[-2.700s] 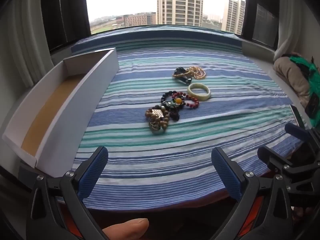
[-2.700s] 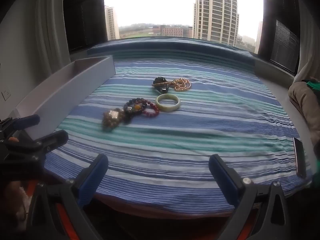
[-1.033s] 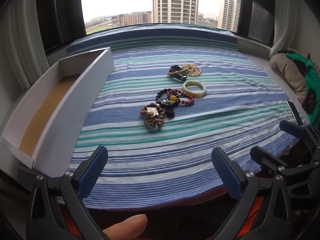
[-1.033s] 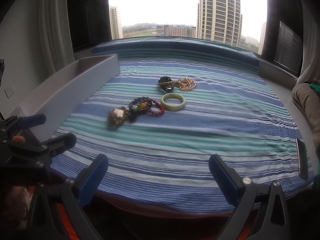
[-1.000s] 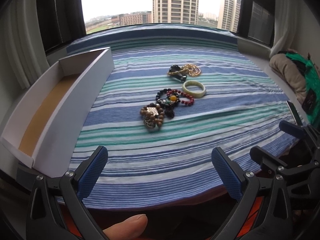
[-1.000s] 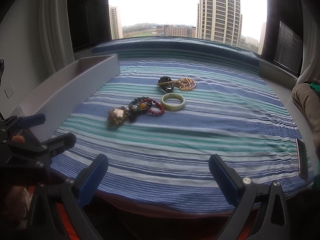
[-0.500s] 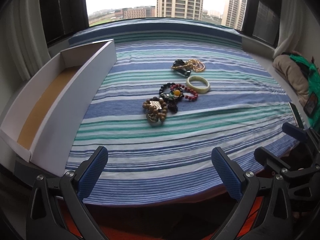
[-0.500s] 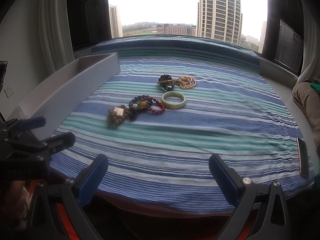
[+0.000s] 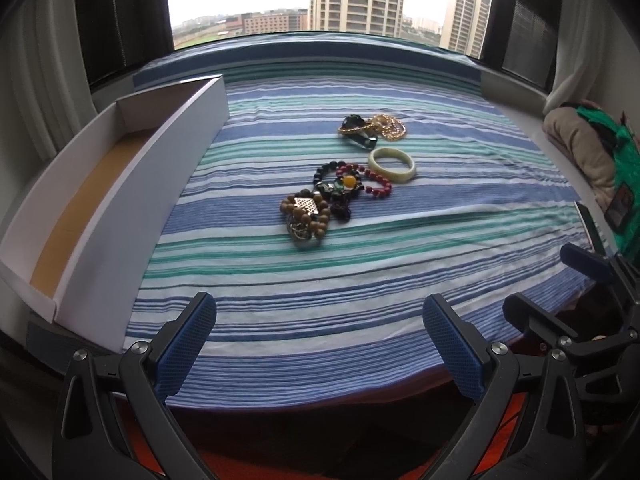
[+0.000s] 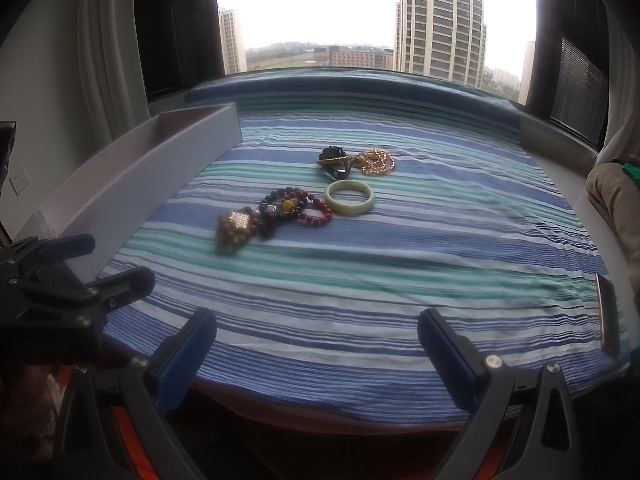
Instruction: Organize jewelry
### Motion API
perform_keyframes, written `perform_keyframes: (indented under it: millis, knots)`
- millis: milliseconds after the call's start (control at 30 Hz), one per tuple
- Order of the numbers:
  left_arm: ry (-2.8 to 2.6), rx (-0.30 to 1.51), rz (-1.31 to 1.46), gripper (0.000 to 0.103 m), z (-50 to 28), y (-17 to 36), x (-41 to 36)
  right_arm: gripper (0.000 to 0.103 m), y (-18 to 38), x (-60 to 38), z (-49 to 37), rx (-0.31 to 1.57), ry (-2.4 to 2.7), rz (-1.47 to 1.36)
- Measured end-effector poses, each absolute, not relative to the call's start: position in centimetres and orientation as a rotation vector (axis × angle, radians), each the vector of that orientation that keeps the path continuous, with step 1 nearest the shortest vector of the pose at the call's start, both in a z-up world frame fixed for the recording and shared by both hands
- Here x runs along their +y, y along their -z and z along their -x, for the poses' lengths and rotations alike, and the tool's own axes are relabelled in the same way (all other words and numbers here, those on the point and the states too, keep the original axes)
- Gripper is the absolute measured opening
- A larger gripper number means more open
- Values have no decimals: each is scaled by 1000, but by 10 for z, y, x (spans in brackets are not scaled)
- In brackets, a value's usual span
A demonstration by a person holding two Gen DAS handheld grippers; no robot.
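Observation:
Several pieces of jewelry lie mid-table on the striped cloth: a wooden bead bracelet [image 9: 306, 216] [image 10: 236, 228], a dark bead bracelet with an amber bead [image 9: 338, 184] [image 10: 282, 206], a red bead bracelet [image 9: 374, 182] [image 10: 316, 208], a pale jade bangle [image 9: 392, 159] [image 10: 349, 197] and a gold chain with a dark stone [image 9: 374, 126] [image 10: 358, 162]. A long white box [image 9: 100, 200] [image 10: 140, 184] lies open and empty at the left. My left gripper [image 9: 320, 348] and right gripper [image 10: 316, 350] are open and empty at the near table edge.
The striped cloth [image 9: 360, 280] covers the table up to the window sill. A beige and green bundle [image 9: 588, 152] lies at the right. A dark phone [image 10: 606, 312] lies at the right edge. The right gripper shows in the left wrist view [image 9: 580, 304].
Both grippers have moved slightly forward toward the table, and the left one has risen a little. The jewelry and box have not moved.

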State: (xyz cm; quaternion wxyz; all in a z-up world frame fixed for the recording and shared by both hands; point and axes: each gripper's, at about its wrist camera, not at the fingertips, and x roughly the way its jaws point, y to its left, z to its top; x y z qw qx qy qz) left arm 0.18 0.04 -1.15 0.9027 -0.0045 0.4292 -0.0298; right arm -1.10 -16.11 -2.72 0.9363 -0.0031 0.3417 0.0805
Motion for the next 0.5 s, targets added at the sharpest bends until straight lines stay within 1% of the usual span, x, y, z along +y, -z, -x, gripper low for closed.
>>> perform_keyframes:
  millis: [500]
  knots:
    - [62, 888, 19, 103, -2, 11, 1, 102, 28, -160, 12, 697, -165, 8]
